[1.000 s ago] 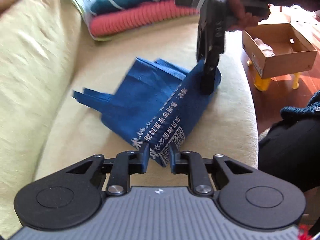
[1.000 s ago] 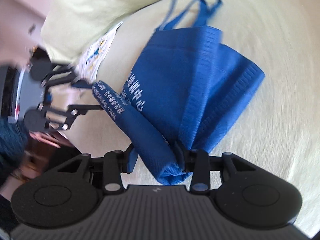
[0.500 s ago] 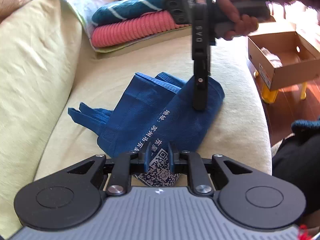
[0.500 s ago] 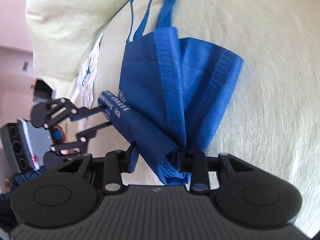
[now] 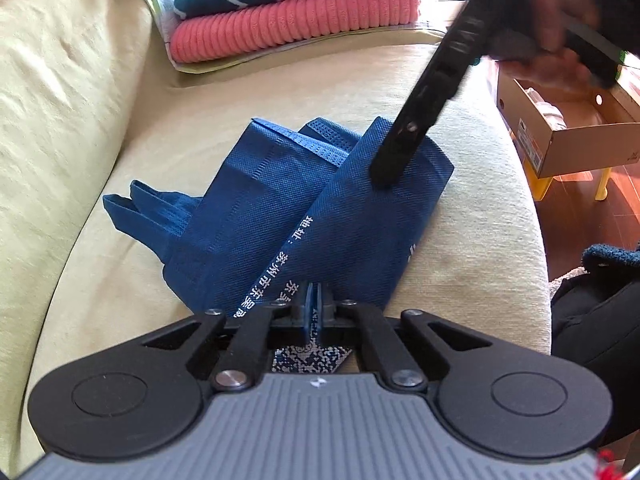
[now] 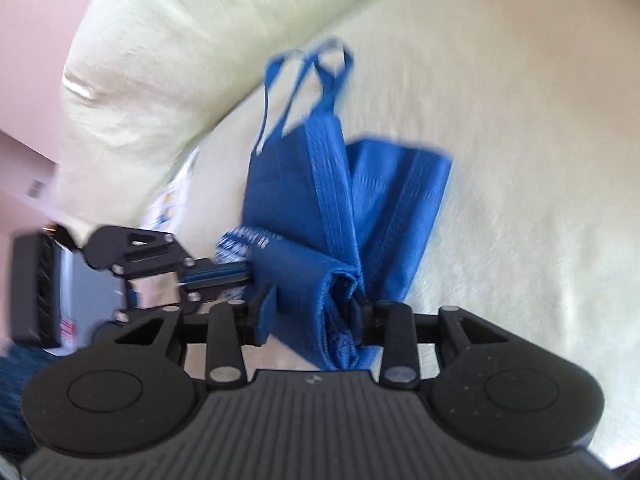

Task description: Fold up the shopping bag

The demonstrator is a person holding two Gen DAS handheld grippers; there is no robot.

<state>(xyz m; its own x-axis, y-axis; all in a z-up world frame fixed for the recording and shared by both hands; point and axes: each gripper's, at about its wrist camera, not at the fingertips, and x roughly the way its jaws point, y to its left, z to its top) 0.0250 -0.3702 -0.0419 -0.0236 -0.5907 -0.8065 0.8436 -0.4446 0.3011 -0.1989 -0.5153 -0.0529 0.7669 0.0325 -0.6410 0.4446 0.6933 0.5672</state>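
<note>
We see the blue non-woven shopping bag (image 5: 320,216) lying half folded on the pale yellow-green sofa cushion (image 5: 472,248), mid-frame in the left wrist view, handles (image 5: 136,208) trailing to the left. Our left gripper (image 5: 313,306) has its fingers pressed together on the printed near edge of the bag. Our right gripper (image 6: 310,312) has just been opening; its fingers stand apart around the bunched far corner, the left pad clear of the cloth. We judge the fabric light, soft and springy, likely to unfold unless pinned, so hemmed edges and corners are the best holds. Folded pink and teal knitwear (image 5: 292,12) sits in the upper middle, and a cardboard box (image 5: 560,140) at the right edge, both well apart; nothing blocks us.
</note>
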